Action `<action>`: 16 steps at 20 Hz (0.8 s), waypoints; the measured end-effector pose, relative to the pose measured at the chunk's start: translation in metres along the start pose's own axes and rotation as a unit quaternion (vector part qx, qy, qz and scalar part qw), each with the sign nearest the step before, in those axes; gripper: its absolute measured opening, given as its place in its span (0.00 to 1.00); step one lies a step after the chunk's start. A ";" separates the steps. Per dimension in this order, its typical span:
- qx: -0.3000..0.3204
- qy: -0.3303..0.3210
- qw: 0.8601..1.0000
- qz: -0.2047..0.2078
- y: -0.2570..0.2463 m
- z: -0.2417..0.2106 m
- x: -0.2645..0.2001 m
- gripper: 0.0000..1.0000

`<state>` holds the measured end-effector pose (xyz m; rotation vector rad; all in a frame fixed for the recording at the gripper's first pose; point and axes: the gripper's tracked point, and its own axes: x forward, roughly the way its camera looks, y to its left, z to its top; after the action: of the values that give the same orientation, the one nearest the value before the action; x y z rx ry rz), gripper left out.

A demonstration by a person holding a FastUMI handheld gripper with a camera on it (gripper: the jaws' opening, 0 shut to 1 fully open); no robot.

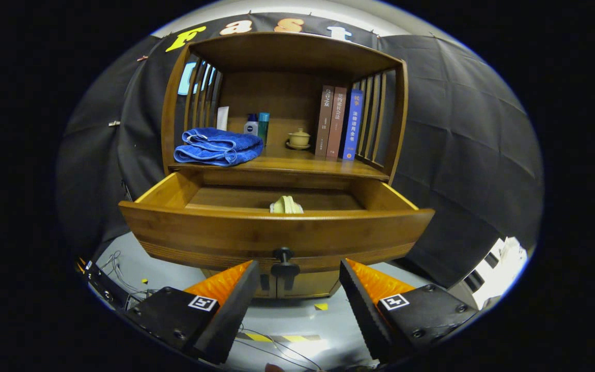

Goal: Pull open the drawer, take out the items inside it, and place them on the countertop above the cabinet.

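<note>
The gripper point(297, 268) is hovering in front of the wooden cabinet point(282, 51), with its jaws standing wide apart and holding nothing. The dark knob point(284, 257) on the drawer front is sitting in the gap between the two fingers, at 12 o'clock from the jaws, with neither finger touching it.

The drawer point(277, 235) is standing pulled out toward the gripper. A pale folded cloth item point(286, 205) is lying inside it, near the front wall and just beyond the knob; only its upper part is showing above the drawer front.

The worktop point(302, 165) above the drawer is carrying several objects. A folded blue towel point(218, 146) is resting at 10 o'clock from the drawer item. Two small bottles point(256, 125) are standing behind the towel. A small lidded cup point(299, 138) is sitting at 12 o'clock, and three upright books point(339, 123) are standing at 1 o'clock, beside the slatted side wall.

Cables point(116, 271) are lying on the floor at 8 o'clock from the jaws.
</note>
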<state>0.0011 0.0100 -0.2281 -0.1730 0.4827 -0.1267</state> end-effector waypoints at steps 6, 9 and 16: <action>-0.001 0.044 0.999 0.012 0.006 0.074 0.025 0.98; 0.013 0.072 0.997 0.005 0.003 0.094 0.052 0.97; 0.020 0.161 0.987 0.007 -0.001 0.088 0.134 0.97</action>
<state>0.1601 -0.0003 -0.2119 -0.1104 0.8030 -0.1520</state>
